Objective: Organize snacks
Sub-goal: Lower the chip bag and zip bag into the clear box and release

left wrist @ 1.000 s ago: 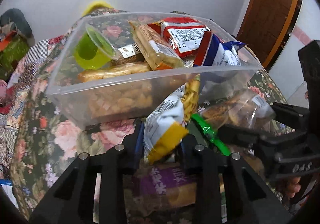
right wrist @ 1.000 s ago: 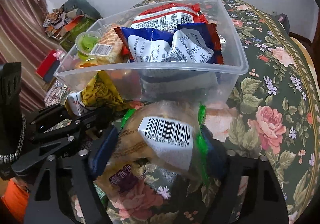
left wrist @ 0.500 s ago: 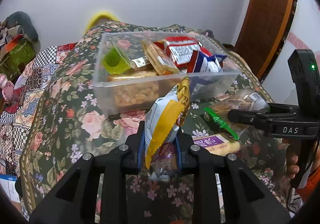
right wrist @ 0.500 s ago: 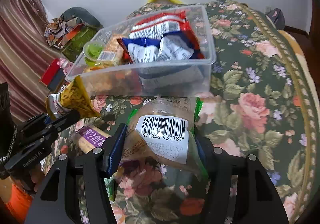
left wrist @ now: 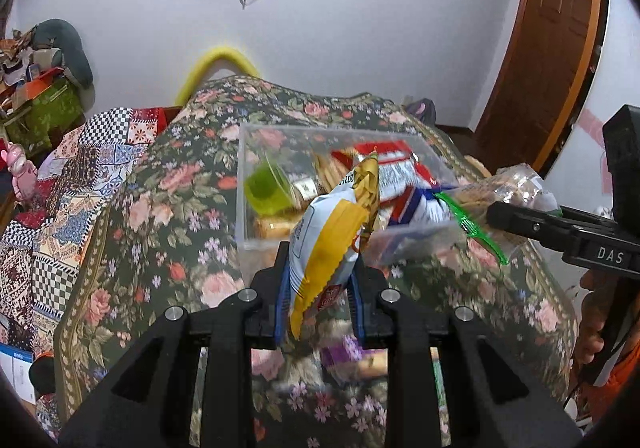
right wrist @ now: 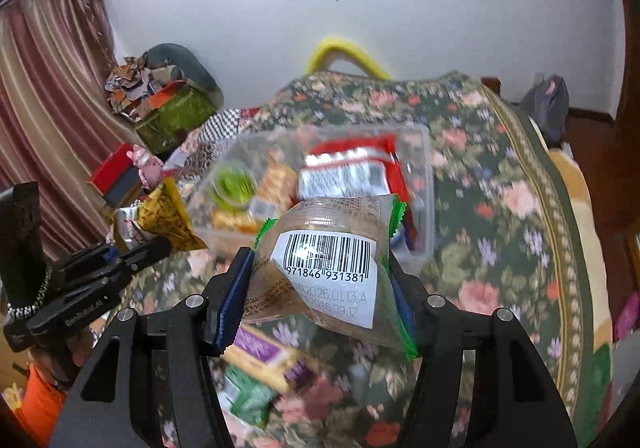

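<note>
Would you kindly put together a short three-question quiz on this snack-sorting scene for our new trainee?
1. True or false: the left gripper is shut on a yellow and white snack bag.
2. What is printed on the white label of the clear packet that the right gripper holds?
3. Where is the green jelly cup? A) on the floral cloth B) in the clear plastic container C) between a gripper's fingers

Key: 1 true; 2 a barcode; 3 B.

Floral bedspread (left wrist: 160, 207) – clear bin (left wrist: 244, 215), purple packet (right wrist: 264, 348) on it
</note>
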The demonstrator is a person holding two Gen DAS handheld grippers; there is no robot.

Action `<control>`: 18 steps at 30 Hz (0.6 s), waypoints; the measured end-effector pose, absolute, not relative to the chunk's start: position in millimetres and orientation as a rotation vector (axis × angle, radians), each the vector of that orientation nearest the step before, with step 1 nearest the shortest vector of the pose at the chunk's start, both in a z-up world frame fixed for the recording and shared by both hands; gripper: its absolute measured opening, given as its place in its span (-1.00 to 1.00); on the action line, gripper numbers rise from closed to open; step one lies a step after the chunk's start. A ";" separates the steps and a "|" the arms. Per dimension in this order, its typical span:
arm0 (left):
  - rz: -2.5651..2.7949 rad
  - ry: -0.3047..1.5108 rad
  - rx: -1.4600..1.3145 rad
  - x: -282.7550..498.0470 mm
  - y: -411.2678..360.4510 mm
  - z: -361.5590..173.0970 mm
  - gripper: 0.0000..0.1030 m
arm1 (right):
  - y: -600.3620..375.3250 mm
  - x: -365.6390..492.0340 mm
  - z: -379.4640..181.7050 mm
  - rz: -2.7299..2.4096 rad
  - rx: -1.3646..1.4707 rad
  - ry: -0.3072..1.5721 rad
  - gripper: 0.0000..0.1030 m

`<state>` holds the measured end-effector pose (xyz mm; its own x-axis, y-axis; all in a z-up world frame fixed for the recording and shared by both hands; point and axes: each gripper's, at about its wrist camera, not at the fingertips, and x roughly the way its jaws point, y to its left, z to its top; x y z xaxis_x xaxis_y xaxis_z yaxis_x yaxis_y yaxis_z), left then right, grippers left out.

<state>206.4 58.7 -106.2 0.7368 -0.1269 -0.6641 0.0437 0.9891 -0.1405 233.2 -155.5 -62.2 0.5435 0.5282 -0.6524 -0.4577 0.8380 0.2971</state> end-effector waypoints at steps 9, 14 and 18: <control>-0.078 0.748 -0.122 244.6 72.3 -107.5 -0.52 | -111.1 278.0 -51.1 0.598 0.060 0.787 0.13; -0.095 0.780 -0.135 262.2 76.2 -117.3 -0.52 | -87.4 304.4 -54.8 0.577 0.010 0.806 0.01; -0.099 0.804 -0.121 272.9 75.9 -126.4 -0.52 | -74.3 322.1 -60.6 0.581 -0.011 0.831 0.00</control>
